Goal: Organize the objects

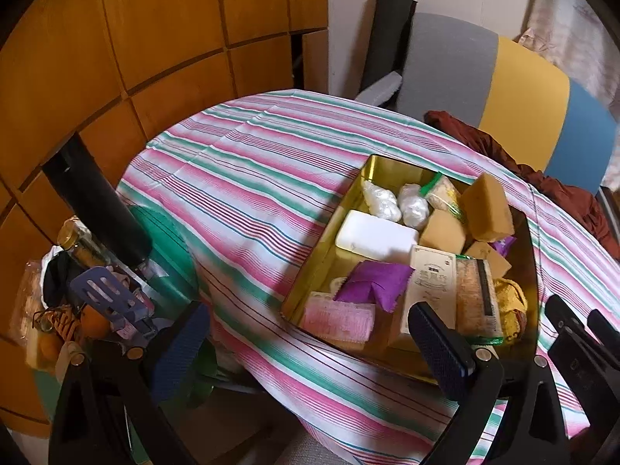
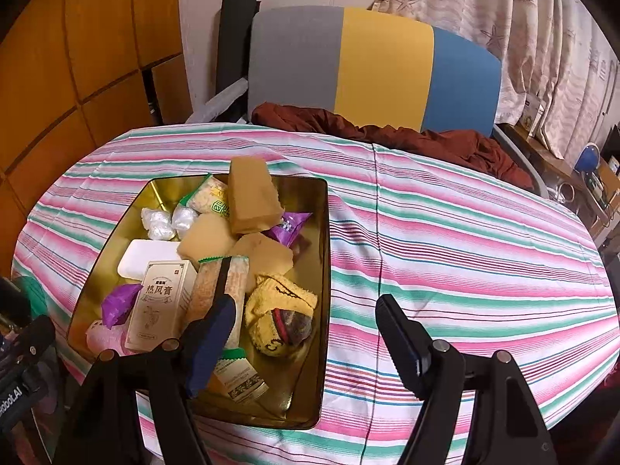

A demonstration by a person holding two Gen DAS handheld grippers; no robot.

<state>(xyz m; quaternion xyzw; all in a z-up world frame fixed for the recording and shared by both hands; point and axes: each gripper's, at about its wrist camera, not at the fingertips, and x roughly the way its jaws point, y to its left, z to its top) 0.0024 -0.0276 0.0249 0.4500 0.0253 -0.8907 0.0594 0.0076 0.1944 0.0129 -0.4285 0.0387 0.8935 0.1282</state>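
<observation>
Both sets of jaws wide open, holding nothing: right gripper (image 2: 306, 343) over the near rim of the gold tin (image 2: 324, 209), left gripper (image 1: 310, 345) beside it. Probably best to drop straight onto the yellow cloth (image 2: 281, 302), then the far sponge (image 2: 252, 197), without snagging wrappers.

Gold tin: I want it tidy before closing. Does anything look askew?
Yes. In the gold tin, one tan sponge block stands tilted on the pile, rising above the rim at the far end.
</observation>
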